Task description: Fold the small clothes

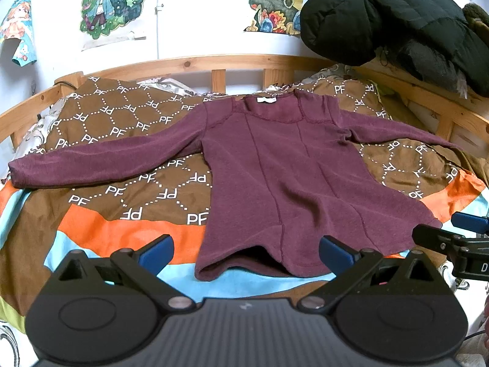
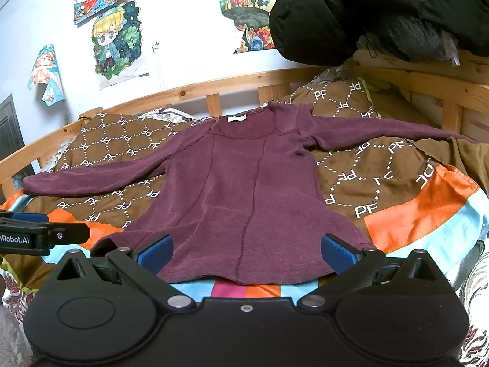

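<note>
2 open tools (image 1: 246, 252) (image 2: 246, 252) — shirt (image 1: 275, 177) hem between.

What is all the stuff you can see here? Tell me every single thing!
Long-sleeved top: one, maroon, spread flat on the blanket, sleeves out.
Blanket: one, brown with PF letters, orange and blue bands, covering the bed.
Bed rail: one, light wood, behind the top.
Puffer jacket: one, black, piled upper right.
Cartoon posters: several, colourful, on the white wall.
Left gripper: black with blue pads, open, at the hem.
Right gripper: same, open, at the hem.
</note>
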`<state>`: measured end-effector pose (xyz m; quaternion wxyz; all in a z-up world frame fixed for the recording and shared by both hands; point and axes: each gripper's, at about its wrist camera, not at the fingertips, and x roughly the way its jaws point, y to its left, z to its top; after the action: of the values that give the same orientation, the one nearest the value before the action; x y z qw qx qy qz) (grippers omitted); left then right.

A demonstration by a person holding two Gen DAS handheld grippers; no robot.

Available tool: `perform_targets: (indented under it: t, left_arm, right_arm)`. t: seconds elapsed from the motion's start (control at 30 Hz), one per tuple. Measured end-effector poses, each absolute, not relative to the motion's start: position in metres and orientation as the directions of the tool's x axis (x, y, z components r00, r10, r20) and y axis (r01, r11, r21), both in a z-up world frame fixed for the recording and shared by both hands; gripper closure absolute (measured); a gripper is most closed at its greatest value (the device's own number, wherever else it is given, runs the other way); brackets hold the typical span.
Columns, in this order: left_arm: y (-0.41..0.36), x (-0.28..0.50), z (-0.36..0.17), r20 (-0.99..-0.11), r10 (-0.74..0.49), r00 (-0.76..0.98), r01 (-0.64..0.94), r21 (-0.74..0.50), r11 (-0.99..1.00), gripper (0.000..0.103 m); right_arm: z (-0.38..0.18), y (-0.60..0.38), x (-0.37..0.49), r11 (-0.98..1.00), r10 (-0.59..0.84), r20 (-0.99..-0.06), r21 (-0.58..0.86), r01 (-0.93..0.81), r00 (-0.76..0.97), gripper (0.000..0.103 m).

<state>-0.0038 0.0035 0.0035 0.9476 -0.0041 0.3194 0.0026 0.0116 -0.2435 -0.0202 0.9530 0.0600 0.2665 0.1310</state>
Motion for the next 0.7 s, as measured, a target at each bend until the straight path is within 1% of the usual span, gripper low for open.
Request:
perform_targets:
  t: [0.7]
  left_arm:
    - [0.0066,-0.0004,0.0025,-0.619,0.01,0.785,-0.025,-0.016,1.0,0.0]
  right_arm:
    - [-0.0156,-0.245,0.0112,0.958,0.283,-0.486,0.183,-0.221,0.827,0.0]
